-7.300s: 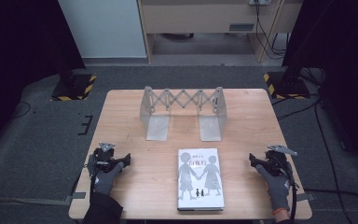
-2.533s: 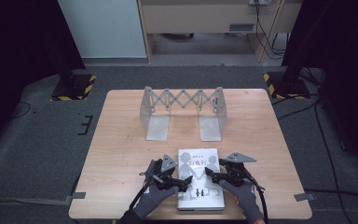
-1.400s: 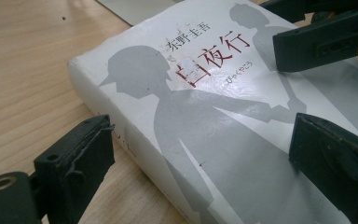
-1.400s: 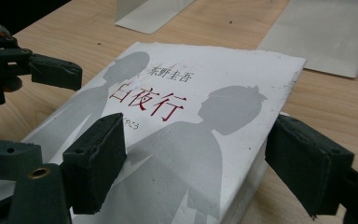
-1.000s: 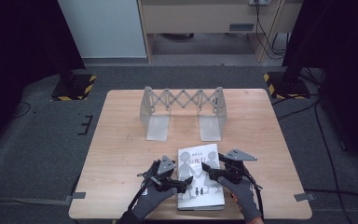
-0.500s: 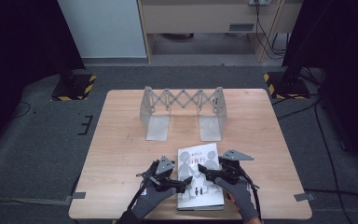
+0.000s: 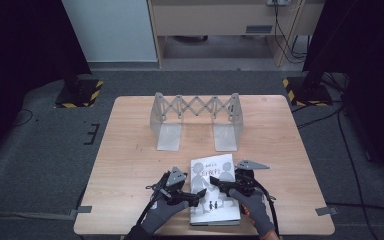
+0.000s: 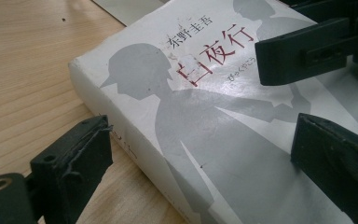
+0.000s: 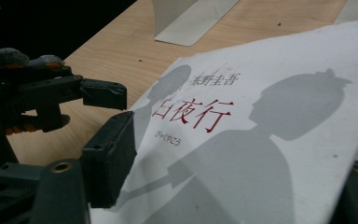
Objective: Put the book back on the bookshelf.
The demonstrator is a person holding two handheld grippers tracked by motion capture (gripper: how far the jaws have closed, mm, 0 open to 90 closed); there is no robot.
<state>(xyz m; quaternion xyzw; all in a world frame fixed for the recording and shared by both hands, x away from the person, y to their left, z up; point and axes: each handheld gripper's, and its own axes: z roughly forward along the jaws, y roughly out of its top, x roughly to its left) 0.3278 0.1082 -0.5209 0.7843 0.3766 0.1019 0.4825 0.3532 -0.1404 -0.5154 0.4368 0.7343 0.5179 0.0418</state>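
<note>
That thick paperback book [image 7: 214, 190] looked stiff but slick, best grabbed by its edges, lying between the left tongs [image 8: 205, 154] and right tongs [image 9: 242, 186], both open, the right's jaws just closing in around it.

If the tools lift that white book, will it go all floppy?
Probably only a little. The white book looks thick along its spine, so the block should stay fairly stiff and feel hefty. Its cover seems thin paper and may bend at the edge. Lying flat on the wooden table, it won't roll.
</note>
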